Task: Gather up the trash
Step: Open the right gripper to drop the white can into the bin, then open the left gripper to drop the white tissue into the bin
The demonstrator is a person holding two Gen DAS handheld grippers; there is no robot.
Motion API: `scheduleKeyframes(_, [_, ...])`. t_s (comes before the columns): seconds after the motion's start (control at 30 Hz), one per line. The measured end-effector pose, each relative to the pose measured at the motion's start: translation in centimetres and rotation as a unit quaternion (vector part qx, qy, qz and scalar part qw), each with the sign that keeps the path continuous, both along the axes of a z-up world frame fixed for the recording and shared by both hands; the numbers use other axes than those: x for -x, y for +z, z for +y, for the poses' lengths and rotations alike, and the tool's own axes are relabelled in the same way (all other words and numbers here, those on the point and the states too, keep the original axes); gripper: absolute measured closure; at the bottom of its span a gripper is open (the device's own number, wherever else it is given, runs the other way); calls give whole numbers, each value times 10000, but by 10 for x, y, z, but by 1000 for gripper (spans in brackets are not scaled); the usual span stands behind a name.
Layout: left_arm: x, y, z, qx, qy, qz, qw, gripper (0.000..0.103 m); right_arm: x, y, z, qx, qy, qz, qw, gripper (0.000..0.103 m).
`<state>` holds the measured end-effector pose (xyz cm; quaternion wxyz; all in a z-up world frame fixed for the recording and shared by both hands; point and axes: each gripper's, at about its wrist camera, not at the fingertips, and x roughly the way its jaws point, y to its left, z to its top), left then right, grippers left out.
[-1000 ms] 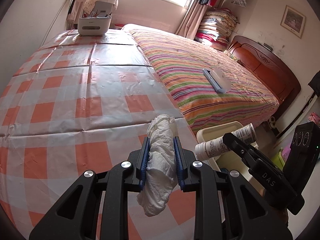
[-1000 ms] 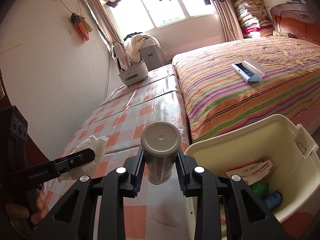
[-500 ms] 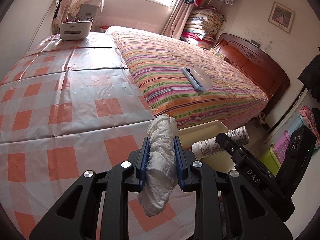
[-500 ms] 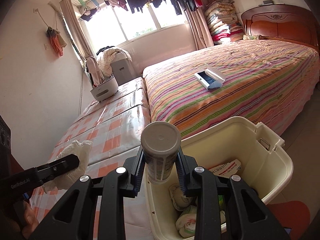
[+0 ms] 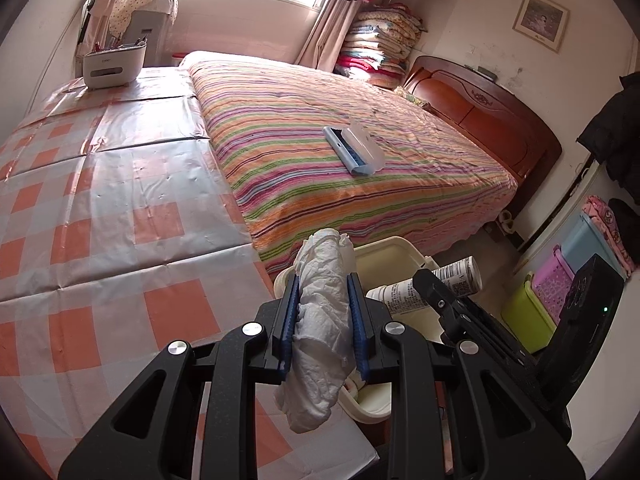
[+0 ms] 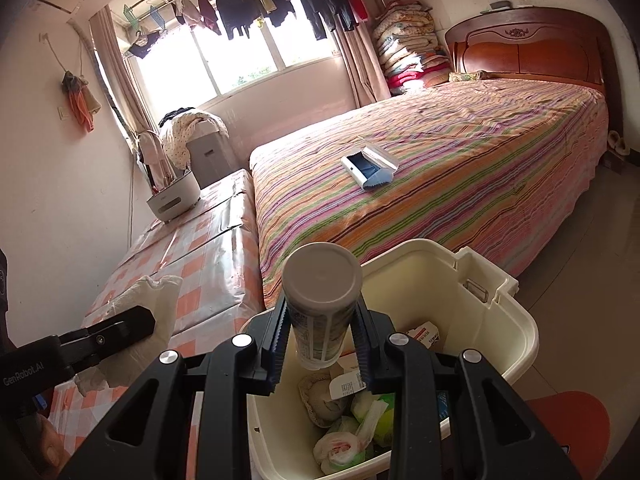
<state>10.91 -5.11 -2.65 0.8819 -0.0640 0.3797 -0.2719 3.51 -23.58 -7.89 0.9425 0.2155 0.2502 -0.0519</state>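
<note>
Over the bin (image 6: 516,320) now, right gripper (image 6: 322,340) clamping bottle (image 6: 322,304), left gripper (image 5: 322,320) clamping tissue (image 5: 320,336), nearer its rim.

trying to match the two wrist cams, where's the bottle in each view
Left wrist: the bottle lies sideways at lower right, over the bin, clamped in the right gripper.
Right wrist: the bottle is at centre, cap toward the camera, between the right gripper's fingers, above the bin.
Shared landmark: the blue-and-white box on the striped bed.
</note>
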Motion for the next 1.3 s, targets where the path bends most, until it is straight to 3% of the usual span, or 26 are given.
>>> scheduleKeyframes(0.1, [-1, 0, -8, -21, -52, -8, 10000, 80, 2, 1, -6, -117, -70, -52, 9999, 68])
scheduleKeyframes(0.17, [-2, -1, -13, -46, -98, 14, 9999, 80, 4, 0, -9, -199, -131, -62, 9997, 41])
scheduleKeyframes(0.2, [-3, -2, -15, -53, -111, 20, 9999, 80, 6, 1, -11, -237, -172, -108, 9995, 38])
scheduleKeyframes(0.7, [-20, -27, -55, -201, -463, 373, 9980, 79, 42, 18, -44, -733, -982, -1161, 9856, 38])
scheduleKeyframes(1.2, [-22, -41, -84, -377, -702, 480, 9957, 77, 51, 16, -60, -964, -1280, -1296, 9785, 35])
scheduleKeyframes(1.3, [-24, -43, -85, -417, -705, 488, 9955, 69, 52, 16, -61, -979, -1313, -1311, 9778, 35])
